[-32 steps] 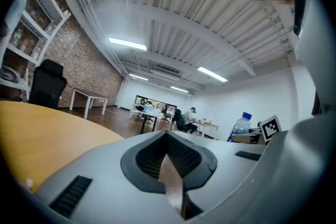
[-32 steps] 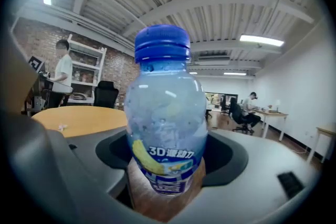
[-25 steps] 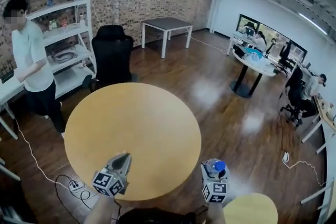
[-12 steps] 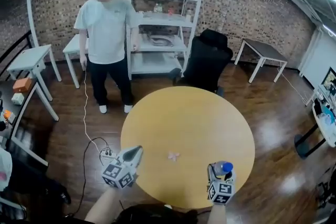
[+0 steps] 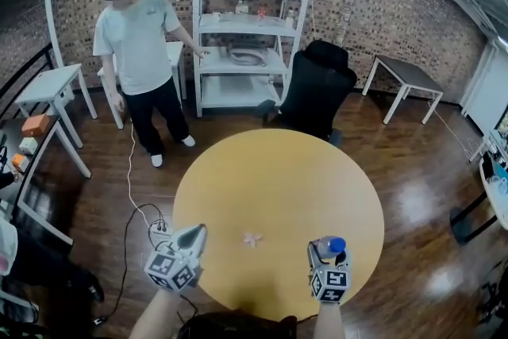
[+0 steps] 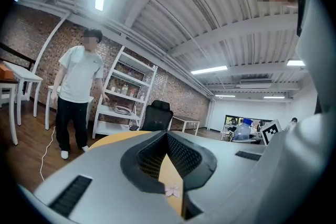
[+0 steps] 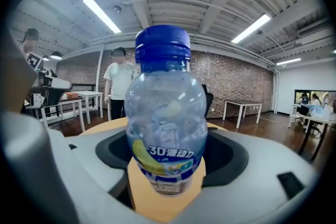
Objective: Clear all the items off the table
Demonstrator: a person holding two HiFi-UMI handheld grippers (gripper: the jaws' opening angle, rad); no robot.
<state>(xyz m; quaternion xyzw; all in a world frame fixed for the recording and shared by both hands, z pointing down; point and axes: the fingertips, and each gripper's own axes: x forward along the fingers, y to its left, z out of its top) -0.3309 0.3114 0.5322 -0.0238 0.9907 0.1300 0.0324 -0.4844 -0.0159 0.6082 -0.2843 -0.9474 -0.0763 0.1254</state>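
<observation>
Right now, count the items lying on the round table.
1: a small pink scrap on the round table, near its front edge. The bottle is clamped in the right gripper, not lying there. Part of that edge is hidden.

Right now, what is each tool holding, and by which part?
The right tool grips the blue-capped plastic bottle by its lower body, at the label. The left tool is shut, with nothing between its jaws.

The pink scrap [image 5: 252, 238] on the table [image 5: 278, 171] is too small to identify.
</observation>
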